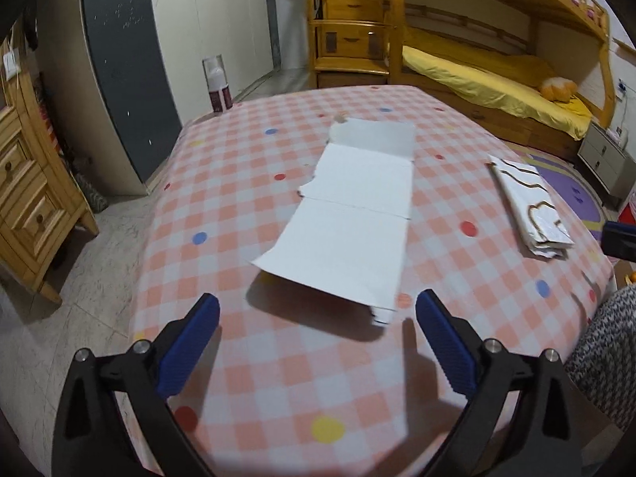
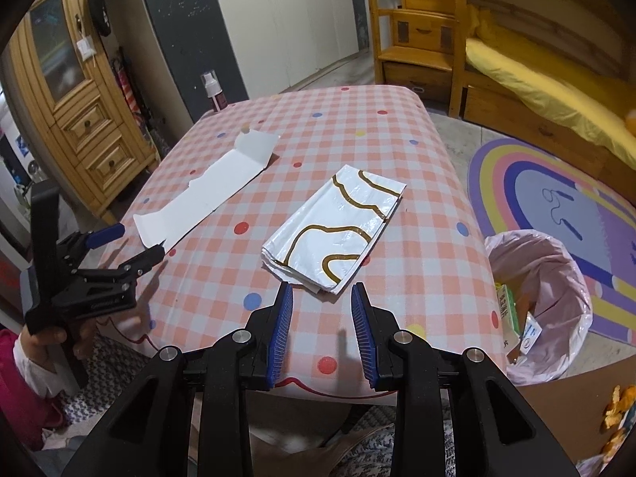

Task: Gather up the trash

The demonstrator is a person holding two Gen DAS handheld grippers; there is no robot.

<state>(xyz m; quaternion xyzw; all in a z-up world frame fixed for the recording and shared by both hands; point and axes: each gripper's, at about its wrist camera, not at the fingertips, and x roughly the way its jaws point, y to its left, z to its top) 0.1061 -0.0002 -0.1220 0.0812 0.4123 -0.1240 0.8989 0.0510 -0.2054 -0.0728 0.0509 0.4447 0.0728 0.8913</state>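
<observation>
On the checked table (image 2: 397, 151) two pieces of trash lie well apart: a flattened white carton (image 1: 353, 222) before the left tongs (image 1: 318, 314), which gape wide and empty, and a folded plastic bag (image 2: 338, 234) just ahead of the right tongs (image 2: 322, 298), narrowly parted and empty. The step in hand appears to be the approach; next, each must close on its near edge. The lined bin (image 2: 544, 274) stands to the right.

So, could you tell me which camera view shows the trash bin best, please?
The right wrist view: the trash bin with its pink liner stands on the floor right of the table, its opening and some cartons inside plainly visible. The left wrist view does not show the bin at all.
</observation>
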